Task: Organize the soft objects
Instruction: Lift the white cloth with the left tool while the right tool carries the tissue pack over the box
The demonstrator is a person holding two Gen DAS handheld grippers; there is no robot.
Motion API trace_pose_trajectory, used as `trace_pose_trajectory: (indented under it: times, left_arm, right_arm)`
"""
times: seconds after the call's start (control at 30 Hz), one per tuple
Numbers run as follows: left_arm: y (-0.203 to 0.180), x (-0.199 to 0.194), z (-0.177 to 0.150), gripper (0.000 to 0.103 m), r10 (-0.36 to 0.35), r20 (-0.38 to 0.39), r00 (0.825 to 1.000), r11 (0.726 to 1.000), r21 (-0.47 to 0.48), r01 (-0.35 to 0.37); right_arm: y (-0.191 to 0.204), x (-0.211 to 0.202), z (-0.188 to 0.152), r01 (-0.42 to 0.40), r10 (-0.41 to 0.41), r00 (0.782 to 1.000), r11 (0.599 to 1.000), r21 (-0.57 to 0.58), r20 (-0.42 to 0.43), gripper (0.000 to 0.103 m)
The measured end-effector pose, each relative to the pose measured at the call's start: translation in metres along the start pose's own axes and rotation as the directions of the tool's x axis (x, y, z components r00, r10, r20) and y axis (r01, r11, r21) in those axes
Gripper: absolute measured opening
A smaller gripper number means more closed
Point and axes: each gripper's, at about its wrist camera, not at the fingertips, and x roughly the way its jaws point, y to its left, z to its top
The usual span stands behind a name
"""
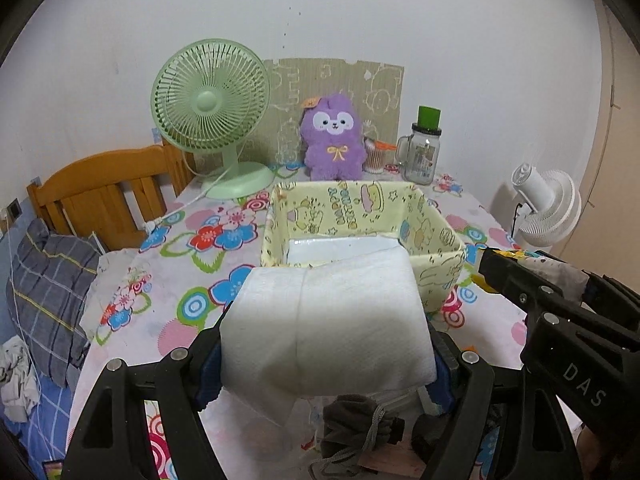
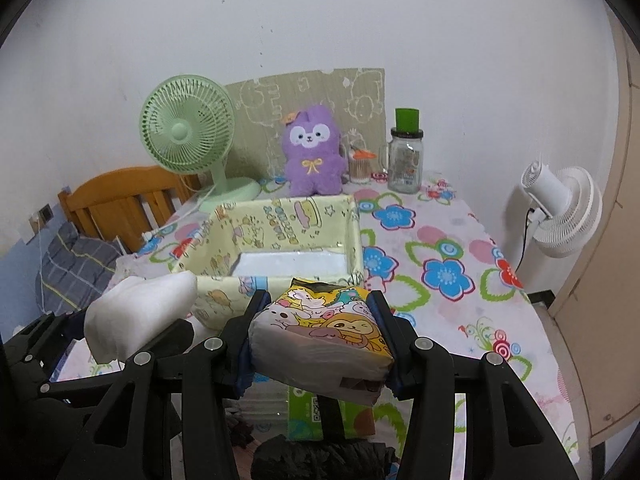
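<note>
Left hand-held gripper [image 1: 328,364] clamps a white folded soft paper-towel pack [image 1: 326,320]; right hand-held gripper [image 2: 320,340] clamps a cartoon-printed tissue packet [image 2: 324,340]. Ahead, the pale-yellow printed fabric box [image 1: 436,252] appears empty: nothing stowed yet.

— table [image 2: 452,312]?
— covered in a flowered cloth [image 1: 176,240].
— at the back?
— green fan [image 1: 210,118], purple plush [image 1: 334,140], small cup [image 1: 374,156], glass jar [image 1: 422,148] in a row.
— in the middle?
— yellow cartoon-print box [image 2: 280,236], open on top.
— near edge?
— green packet [image 2: 308,412], grey pouch [image 1: 352,420].

the black left gripper [image 1: 326,344] tilts downward, jaws wide, clamping. the black right gripper [image 2: 320,336] beside it likewise tilts down, jaws narrower, gripping.
</note>
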Motion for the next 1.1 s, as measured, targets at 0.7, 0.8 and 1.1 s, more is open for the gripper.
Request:
trace_pose_trajectory:
  times: [0.7, 0.8, 1.1]
  left_arm:
    - [0.002, 0.006, 0.038, 0.081, 0.017, 0.042, 0.999, 1.0, 0.008, -0.017]
    - [0.004, 0.01, 0.043, 0.081, 0.018, 0.042, 0.999, 1.0, 0.007, -0.018]
    - [0.008, 0.028, 0.059, 0.081, 0.02, 0.039, 0.999, 1.0, -0.001, -0.02]
  right_arm:
    - [0.005, 0.011, 0.039, -0.024, 0.025, 0.998, 1.0, -0.018, 0.052, 0.053]
    - [0.005, 0.017, 0.045, -0.025, 0.026, 0.998, 1.0, -0.018, 0.052, 0.053]
    - [0.007, 0.036, 0.061, -0.025, 0.027, 0.998, 0.999, -0.026, 0.049, 0.053]
